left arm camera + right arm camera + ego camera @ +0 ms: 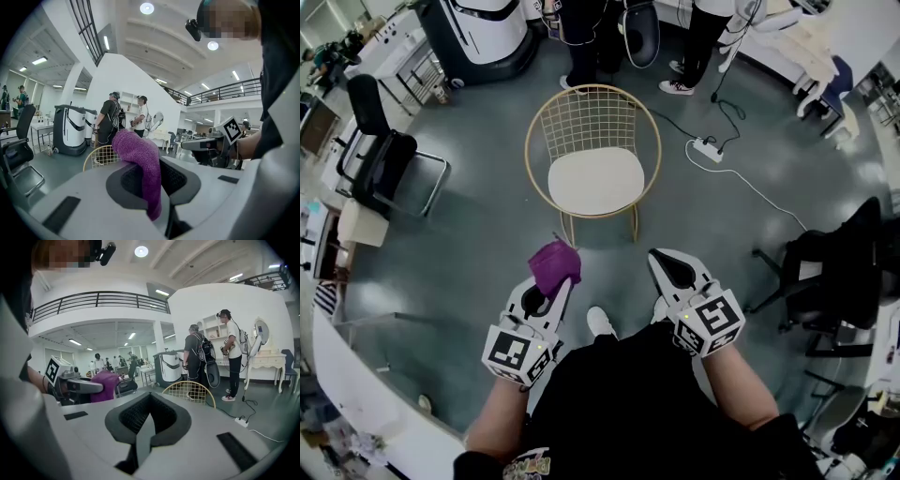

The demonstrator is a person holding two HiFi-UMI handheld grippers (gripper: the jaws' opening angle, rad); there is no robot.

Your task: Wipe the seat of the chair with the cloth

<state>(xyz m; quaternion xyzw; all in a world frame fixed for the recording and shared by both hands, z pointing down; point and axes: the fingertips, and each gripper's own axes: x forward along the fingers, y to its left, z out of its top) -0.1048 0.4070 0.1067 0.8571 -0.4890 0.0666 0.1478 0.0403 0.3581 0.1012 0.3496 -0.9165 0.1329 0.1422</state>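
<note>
A gold wire chair (592, 122) with a cream seat (595, 180) stands on the grey floor ahead of me. My left gripper (555, 274) is shut on a purple cloth (554, 263), held in the air short of the chair's front edge. In the left gripper view the cloth (143, 164) hangs out of the closed jaws, with the chair (101, 156) behind it. My right gripper (667, 265) is shut and holds nothing, level with the left one. The right gripper view shows the chair's back (190, 392) and the cloth (104, 385) at left.
A black office chair (380, 155) stands at the left, another black chair (834, 272) at the right. A white power strip (707, 149) with its cable lies on the floor right of the gold chair. People (694, 42) and a large white machine (483, 33) stand beyond it.
</note>
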